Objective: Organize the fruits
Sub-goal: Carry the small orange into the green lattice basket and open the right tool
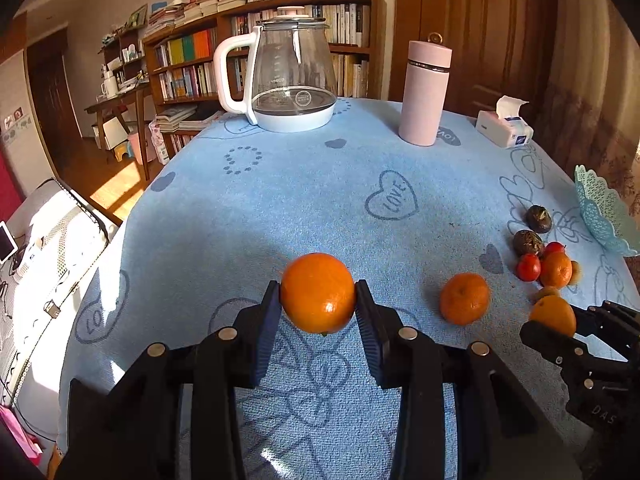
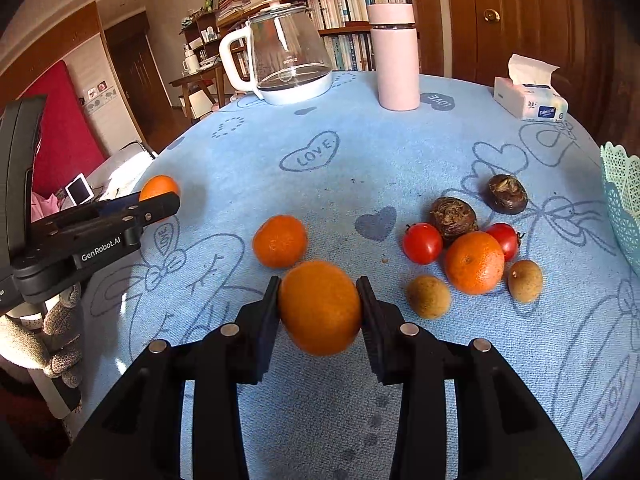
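Over on the left, the left gripper (image 1: 318, 294) is clamped on an orange (image 1: 318, 293), held clear of the blue tablecloth (image 1: 304, 200). A loose mandarin (image 2: 280, 241) lies between the tools. The right gripper (image 2: 320, 306) squeezes a second orange (image 2: 320, 307); whether it touches the cloth is hard to tell. Further right sit tomatoes (image 2: 422, 243), another mandarin (image 2: 474, 263), dark brown fruits (image 2: 454, 215), and the teal basket (image 2: 622, 184) at the edge.

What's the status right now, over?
Left gripper shut on an orange. Right gripper shut on another orange. Basket at right edge; loose fruit between, none blocking.
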Action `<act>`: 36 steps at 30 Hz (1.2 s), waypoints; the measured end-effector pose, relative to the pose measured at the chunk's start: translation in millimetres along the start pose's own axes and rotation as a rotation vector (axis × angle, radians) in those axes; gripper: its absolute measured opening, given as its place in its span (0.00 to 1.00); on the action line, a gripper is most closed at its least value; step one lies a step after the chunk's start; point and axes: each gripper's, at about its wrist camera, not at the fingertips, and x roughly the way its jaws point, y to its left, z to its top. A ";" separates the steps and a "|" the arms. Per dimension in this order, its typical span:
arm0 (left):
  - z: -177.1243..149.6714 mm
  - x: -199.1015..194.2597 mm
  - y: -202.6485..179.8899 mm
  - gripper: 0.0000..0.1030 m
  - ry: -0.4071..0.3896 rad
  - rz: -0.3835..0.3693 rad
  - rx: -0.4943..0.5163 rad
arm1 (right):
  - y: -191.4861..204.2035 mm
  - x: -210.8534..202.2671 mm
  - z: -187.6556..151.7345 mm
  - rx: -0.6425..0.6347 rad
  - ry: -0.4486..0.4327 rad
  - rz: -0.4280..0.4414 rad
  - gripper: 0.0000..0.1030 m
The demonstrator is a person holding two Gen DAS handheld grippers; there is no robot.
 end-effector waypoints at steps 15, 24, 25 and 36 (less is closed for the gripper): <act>-2.9 -3.7 -16.1 0.37 0.006 -0.022 0.018 | -88.3 -54.7 3.0 0.172 -0.134 -0.142 0.37; -1.4 -0.5 -30.7 0.37 0.021 -0.041 0.034 | -168.5 -108.0 7.2 0.319 -0.285 -0.329 0.37; -1.1 -0.1 -33.2 0.37 0.023 -0.042 0.038 | -178.7 -111.2 7.5 0.339 -0.293 -0.348 0.37; 7.7 -8.0 -60.4 0.37 0.008 -0.058 0.083 | -262.9 -84.0 12.8 0.451 -0.214 -0.473 0.39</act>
